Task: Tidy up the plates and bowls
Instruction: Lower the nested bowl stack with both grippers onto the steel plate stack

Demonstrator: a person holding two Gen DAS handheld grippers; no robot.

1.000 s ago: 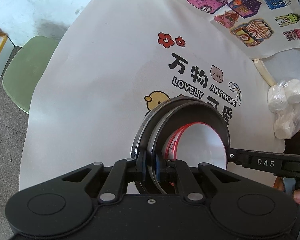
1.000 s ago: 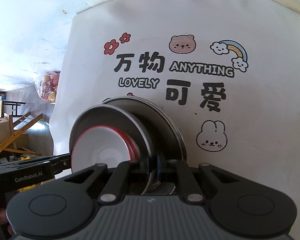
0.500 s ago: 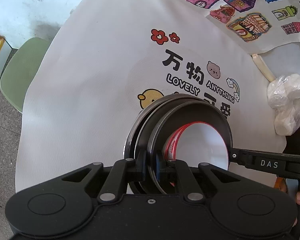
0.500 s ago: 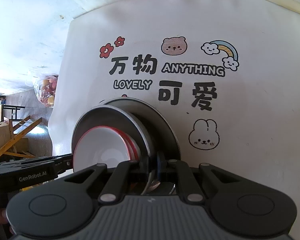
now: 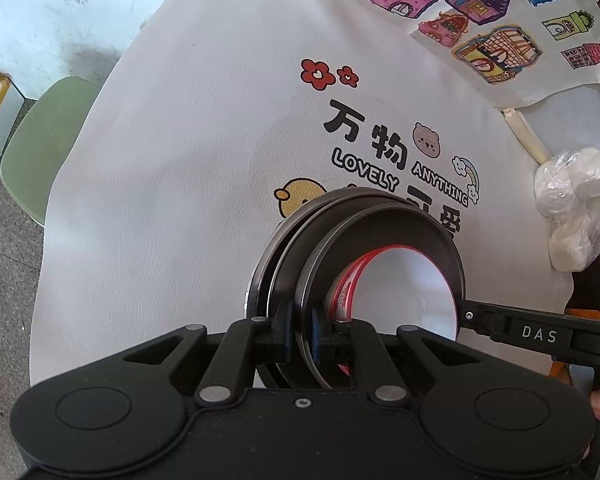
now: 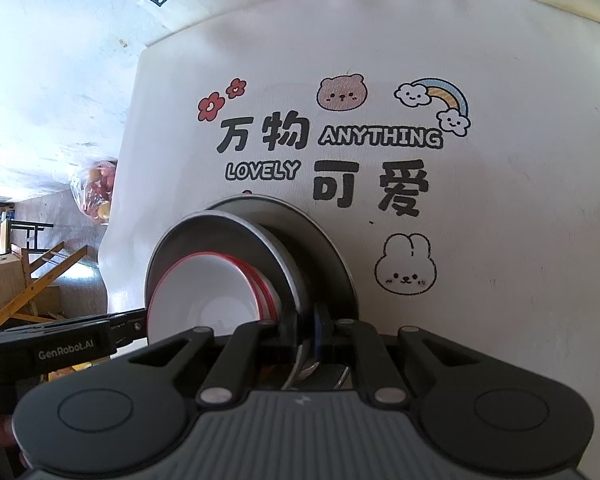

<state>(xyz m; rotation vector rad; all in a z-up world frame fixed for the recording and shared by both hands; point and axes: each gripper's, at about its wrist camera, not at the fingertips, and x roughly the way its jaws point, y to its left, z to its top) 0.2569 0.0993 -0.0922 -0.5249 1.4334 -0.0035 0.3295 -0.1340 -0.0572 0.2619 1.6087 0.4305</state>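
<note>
Both grippers gripped one nested stack above the printed cloth (image 5: 180, 160) on the tabletop. The left gripper (image 5: 301, 338) had its jaws nearly shut on the rim of a dark metal plate (image 5: 380, 228) at 6 o'clock; the right gripper (image 6: 306, 334) pinched the opposite rim likewise. A red-rimmed white bowl (image 6: 204, 292) sat inside the plates, all tilted steeply on edge. Judged best practice: level the stack together, lowering evenly so the bowl cannot slide out. Both grippers pointed steeply downward.
</note>
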